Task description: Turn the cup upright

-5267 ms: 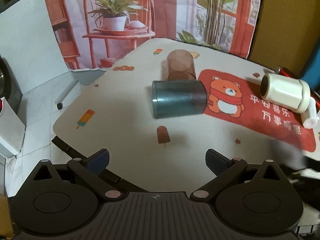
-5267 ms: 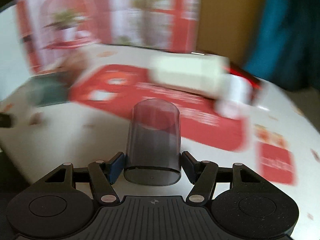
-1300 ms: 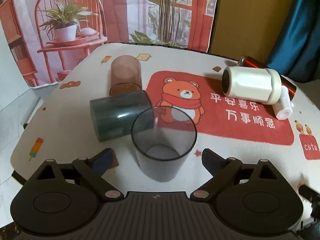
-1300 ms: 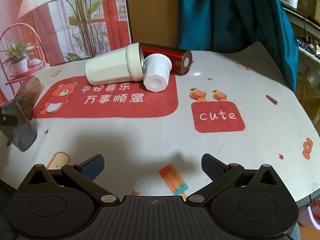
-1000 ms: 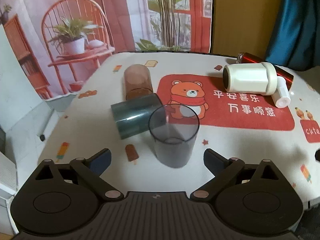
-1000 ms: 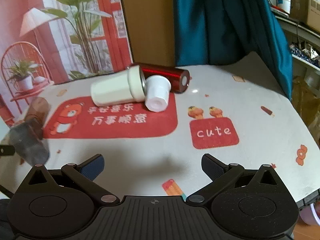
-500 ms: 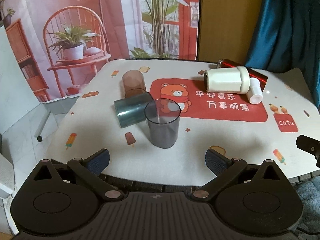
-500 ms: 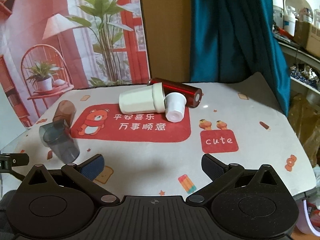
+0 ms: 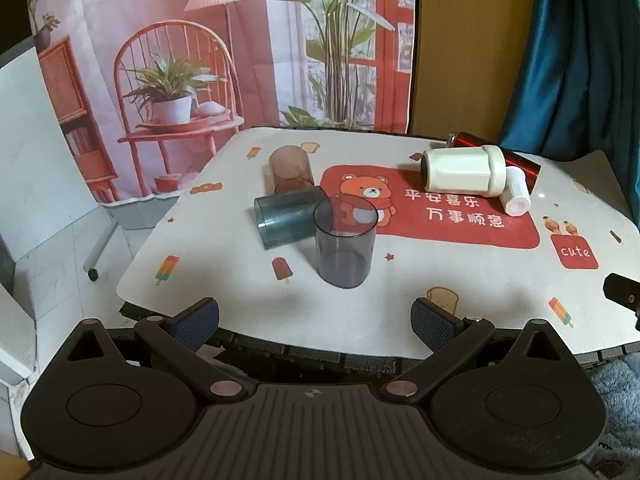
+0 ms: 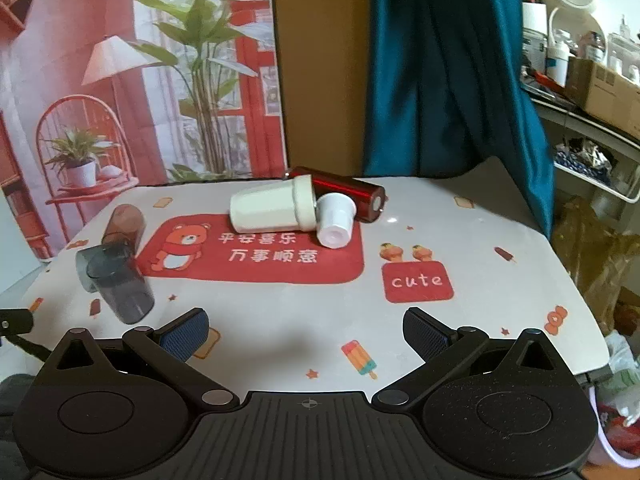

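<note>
A: Where is the grey cup (image 9: 345,245)?

B: It stands upright, mouth up, on the tablecloth (image 9: 440,272), against the teal cup (image 9: 286,216) lying on its side. The brown cup (image 9: 290,170) lies behind that.

A: Gripper states?

B: Left gripper (image 9: 315,317) and right gripper (image 10: 306,329) are both spread wide, empty, at the table's near edge, apart from the cup.

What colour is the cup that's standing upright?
Smoky translucent grey. The upright cup shows best in the left wrist view.
</note>
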